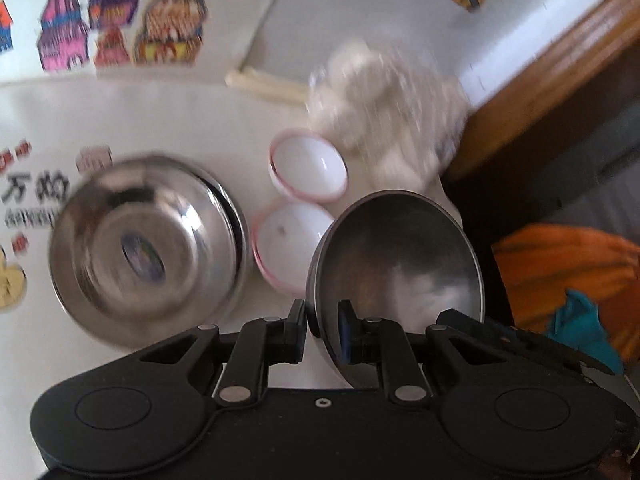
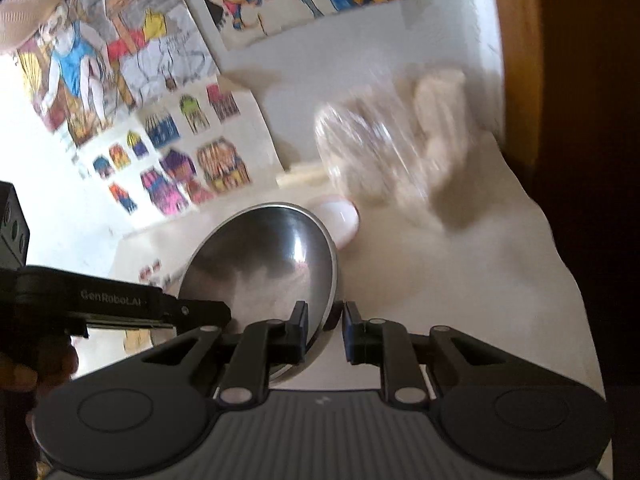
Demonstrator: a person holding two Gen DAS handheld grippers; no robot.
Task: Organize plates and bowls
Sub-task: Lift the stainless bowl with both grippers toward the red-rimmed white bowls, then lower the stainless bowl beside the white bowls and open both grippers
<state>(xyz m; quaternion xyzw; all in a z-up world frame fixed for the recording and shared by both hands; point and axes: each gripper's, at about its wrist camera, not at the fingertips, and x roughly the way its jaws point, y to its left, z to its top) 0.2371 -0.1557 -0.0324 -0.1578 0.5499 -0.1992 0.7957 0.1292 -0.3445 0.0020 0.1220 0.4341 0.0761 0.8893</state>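
Black left gripper (image 1: pixel 323 322) and right gripper (image 2: pixel 323 322), each clamped on a round steel dish's rim.

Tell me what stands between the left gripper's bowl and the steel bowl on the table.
The nearer white bowl sits between the held bowl and the steel bowl, close beside the latter. Nothing else visible stands in the way.

The left gripper (image 1: pixel 323 320), low in its frame's centre, has its jaws nearly closed and clamped; the right gripper (image 2: pixel 325 322) likewise, angled downward.
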